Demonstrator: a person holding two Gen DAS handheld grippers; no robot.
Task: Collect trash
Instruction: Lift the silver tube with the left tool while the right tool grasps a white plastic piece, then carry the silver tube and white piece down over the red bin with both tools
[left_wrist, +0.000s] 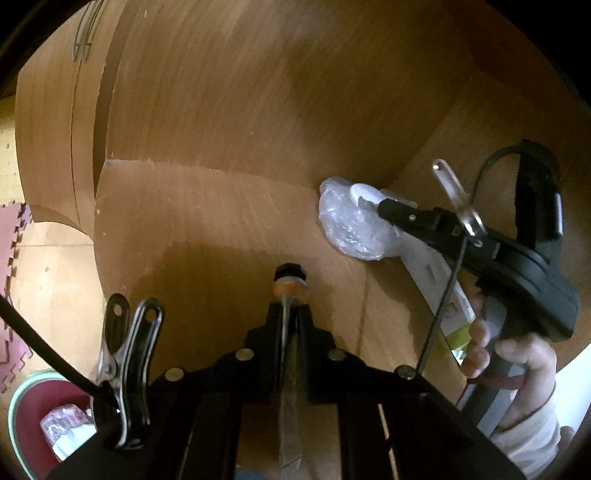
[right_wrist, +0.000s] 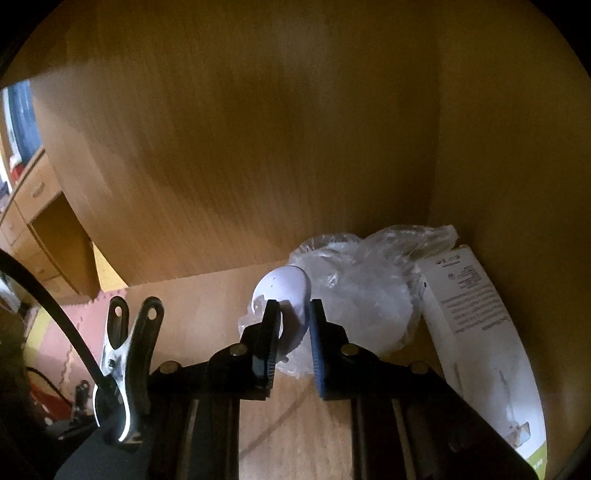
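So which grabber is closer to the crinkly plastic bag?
Right. The right gripper is right at the plastic bag, pinching a white piece. The left gripper is apart from it, clamped on a thin tool.

Bare wooden shelf (left_wrist: 207, 221) lies open at centre-left; crumpled plastic bag (right_wrist: 362, 295) and white box (right_wrist: 480, 325) crowd the right corner.

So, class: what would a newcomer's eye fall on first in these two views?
The crumpled clear plastic bag in the wooden shelf's back corner, with the right hand-held gripper closing on a white plastic piece at its front. Beside it leans a white box; the left hand-held gripper pinches a clear wrapper.
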